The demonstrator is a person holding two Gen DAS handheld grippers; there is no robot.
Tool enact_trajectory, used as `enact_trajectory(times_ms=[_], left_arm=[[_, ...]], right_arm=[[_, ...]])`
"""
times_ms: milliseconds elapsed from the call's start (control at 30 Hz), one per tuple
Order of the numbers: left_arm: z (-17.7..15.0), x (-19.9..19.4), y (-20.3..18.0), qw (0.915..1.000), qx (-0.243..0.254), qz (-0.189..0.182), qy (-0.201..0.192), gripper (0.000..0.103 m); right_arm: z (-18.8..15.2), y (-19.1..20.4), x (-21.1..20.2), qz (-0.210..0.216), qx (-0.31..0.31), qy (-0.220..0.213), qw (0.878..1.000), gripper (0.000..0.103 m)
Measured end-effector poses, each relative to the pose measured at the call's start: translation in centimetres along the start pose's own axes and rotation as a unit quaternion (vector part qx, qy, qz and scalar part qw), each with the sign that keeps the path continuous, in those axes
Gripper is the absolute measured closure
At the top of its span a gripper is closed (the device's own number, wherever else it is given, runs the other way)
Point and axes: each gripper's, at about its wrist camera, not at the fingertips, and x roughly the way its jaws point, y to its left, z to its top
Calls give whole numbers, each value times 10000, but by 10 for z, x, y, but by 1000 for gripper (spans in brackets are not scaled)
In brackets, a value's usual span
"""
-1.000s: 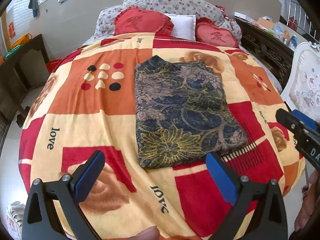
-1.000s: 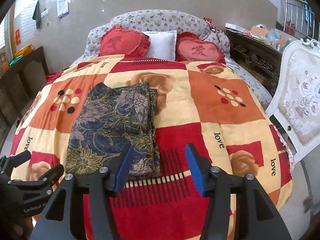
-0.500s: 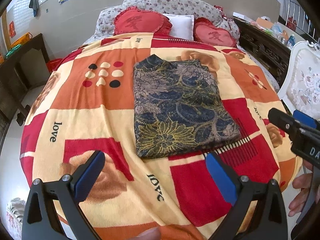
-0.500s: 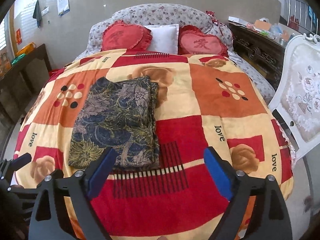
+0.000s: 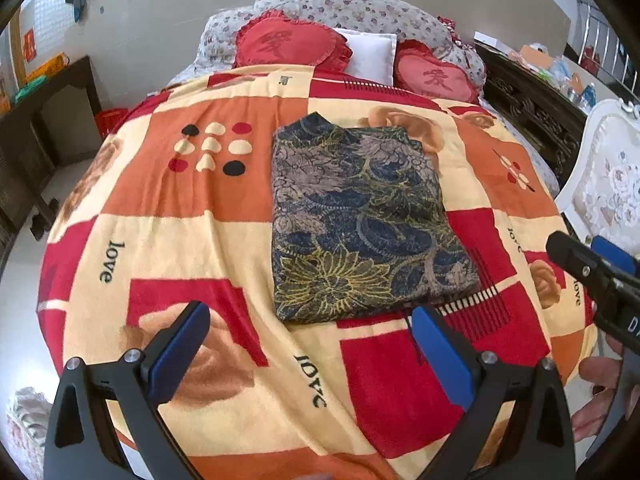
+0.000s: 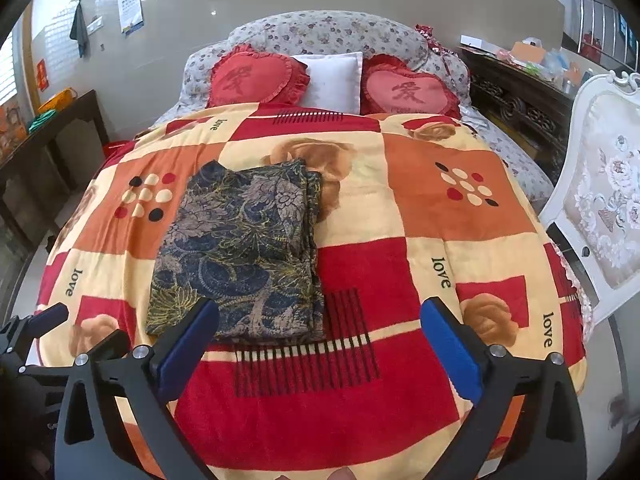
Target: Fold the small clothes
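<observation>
A dark blue and gold floral garment (image 5: 360, 220) lies folded into a flat rectangle on the patchwork blanket (image 5: 192, 240); it also shows in the right wrist view (image 6: 244, 252). My left gripper (image 5: 308, 348) is open and empty, held back from the garment's near edge. My right gripper (image 6: 320, 340) is open and empty, just short of the garment's near right corner. The right gripper also shows at the right edge of the left wrist view (image 5: 592, 272), and the left gripper at the left edge of the right wrist view (image 6: 36, 332).
Two red heart cushions (image 6: 256, 80) and a white pillow (image 6: 332, 80) lie at the bed's head. A white upholstered chair (image 6: 600, 216) stands right of the bed, a dark carved cabinet (image 6: 516, 100) behind it. A dark table (image 6: 44, 140) stands left.
Both grippers have pulled back from the garment, which looks farther away. The right gripper's jaws have opened wide. The garment has not moved.
</observation>
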Motion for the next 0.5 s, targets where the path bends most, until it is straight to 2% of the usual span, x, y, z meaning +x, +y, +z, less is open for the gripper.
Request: enact_trajectory(times_ms=[233, 400, 500], left_arm=[[-2, 3, -3, 10000, 43, 36, 13, 0], [-3, -5, -5, 9995, 78, 140, -257, 0], [0, -5, -5, 9996, 57, 87, -248, 0]], right_arm=[[3, -2, 2, 56, 6, 36, 10000, 8], [5, -2, 4, 102, 35, 63, 9999, 8], [6, -2, 4, 98, 43, 57, 9999, 8]])
